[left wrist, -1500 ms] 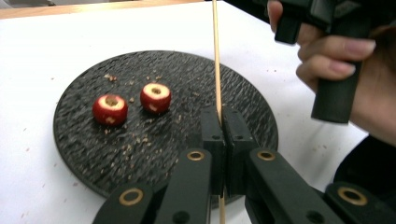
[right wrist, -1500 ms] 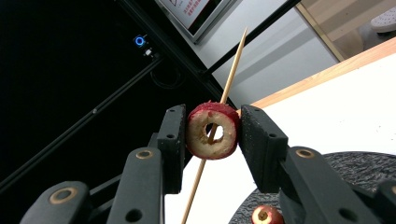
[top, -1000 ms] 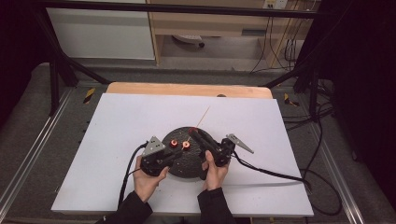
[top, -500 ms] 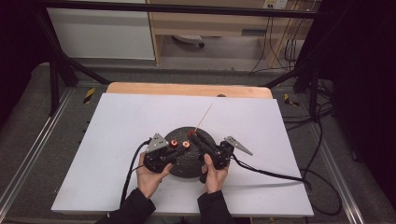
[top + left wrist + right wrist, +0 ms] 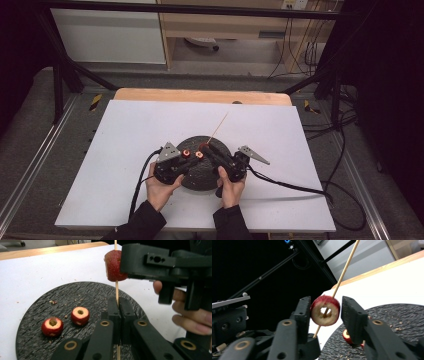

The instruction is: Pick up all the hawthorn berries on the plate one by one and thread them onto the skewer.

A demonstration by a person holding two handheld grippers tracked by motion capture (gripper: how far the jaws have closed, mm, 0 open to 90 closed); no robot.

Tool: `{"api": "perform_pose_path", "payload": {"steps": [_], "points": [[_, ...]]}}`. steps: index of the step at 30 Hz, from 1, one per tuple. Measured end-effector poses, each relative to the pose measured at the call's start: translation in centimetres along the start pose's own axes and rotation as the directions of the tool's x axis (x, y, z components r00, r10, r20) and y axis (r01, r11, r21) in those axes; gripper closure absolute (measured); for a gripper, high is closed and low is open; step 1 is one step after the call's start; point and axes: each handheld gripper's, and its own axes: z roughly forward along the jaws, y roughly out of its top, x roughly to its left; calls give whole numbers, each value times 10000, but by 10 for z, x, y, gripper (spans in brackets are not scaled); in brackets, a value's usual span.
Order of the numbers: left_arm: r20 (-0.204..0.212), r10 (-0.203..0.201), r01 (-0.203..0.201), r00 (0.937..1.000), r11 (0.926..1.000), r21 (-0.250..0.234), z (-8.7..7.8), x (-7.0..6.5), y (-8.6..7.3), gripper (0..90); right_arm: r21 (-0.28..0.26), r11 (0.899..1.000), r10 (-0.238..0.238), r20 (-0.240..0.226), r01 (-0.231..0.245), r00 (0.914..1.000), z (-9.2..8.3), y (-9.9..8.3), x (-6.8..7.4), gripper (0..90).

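A round black plate (image 5: pixel 196 178) lies on the white table. My left gripper (image 5: pixel 117 307) is shut on a thin wooden skewer (image 5: pixel 116 290) that points up and away. A cored red fruit piece (image 5: pixel 325 311) is threaded on the skewer (image 5: pixel 344 270). It sits between the jaws of my right gripper (image 5: pixel 324 312), which have just been opening; the right pad stands a sliver off the fruit. The left gripper view has the same fruit (image 5: pixel 113 266) high on the stick beside the right gripper's black body (image 5: pixel 160 262). Two more cored fruits (image 5: pixel 52 326) (image 5: pixel 80 315) lie on the plate (image 5: pixel 37 305).
Crumbs are scattered over the plate (image 5: pixel 392 315). Another red fruit (image 5: pixel 347 336) peeks out under the right jaw. Cables trail from both grippers across the white sheet (image 5: pixel 125 130). A wooden edge (image 5: pixel 200 95) runs along the table's far side.
Both hands stay over the plate with the skewer between them. The right gripper's body has edged slightly to the left.
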Motion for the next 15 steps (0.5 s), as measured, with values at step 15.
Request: {"api": "perform_pose_path", "payload": {"steps": [15], "points": [[-195,83,-75,9998,9992,390,-37,26,-24,885,2308,9540,-2088,529,1915,9765,-13,19,-10,198]]}}
